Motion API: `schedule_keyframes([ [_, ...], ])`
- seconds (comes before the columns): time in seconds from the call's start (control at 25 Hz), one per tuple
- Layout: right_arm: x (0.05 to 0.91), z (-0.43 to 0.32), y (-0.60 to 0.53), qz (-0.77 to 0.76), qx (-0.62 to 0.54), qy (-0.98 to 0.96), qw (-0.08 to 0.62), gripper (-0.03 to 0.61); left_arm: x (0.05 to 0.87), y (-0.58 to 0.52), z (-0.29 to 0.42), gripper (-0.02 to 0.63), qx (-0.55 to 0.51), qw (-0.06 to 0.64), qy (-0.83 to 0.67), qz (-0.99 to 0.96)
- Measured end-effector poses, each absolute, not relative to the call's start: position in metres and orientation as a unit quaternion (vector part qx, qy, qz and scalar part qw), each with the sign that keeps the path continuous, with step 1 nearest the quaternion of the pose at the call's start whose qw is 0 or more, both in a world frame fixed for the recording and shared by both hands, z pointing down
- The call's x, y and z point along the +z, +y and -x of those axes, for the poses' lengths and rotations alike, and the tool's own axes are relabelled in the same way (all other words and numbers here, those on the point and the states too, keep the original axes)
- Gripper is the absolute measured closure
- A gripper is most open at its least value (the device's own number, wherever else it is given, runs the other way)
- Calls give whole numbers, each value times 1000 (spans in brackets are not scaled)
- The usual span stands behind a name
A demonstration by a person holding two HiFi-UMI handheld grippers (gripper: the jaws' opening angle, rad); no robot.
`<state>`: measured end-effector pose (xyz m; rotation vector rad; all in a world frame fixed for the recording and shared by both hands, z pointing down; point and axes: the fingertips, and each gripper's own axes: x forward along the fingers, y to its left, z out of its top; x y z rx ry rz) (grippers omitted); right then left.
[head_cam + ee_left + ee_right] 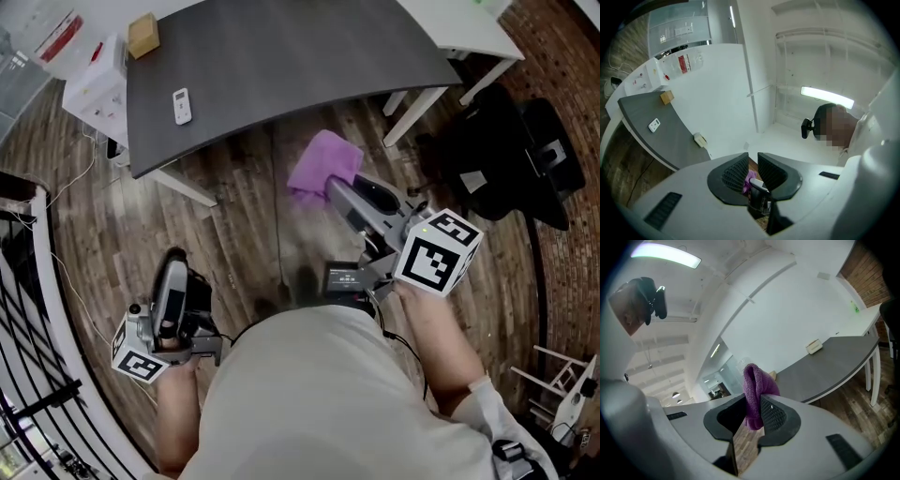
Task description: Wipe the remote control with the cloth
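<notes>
The white remote control [182, 105] lies on the dark grey table [309, 66], toward its left end; in the left gripper view the remote control [654, 124] is small and far off. A purple cloth [323, 164] hangs over the wooden floor, with my right gripper [339, 190] shut on it. In the right gripper view a fold of the cloth [757, 387] sticks up between the jaws of the right gripper [754, 404]. My left gripper [174, 261] is low at the left, away from the table, shut with nothing in it; its pads [736, 171] stand nearly together.
A cardboard box [142, 36] sits at the table's far left corner beside white boxes [94, 89]. A black office chair [506, 150] and a white table [469, 37] stand at the right. A black railing [28, 375] runs along the left, with cables on the floor.
</notes>
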<state>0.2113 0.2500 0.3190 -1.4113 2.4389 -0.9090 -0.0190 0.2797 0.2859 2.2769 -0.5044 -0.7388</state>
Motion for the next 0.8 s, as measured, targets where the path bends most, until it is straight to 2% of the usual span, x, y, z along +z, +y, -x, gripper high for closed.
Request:
schedule_keyframes([
  [0.8,310,-136,299,493,-292,817,64,491,295,336,82,555,-284,360,-150,-876],
])
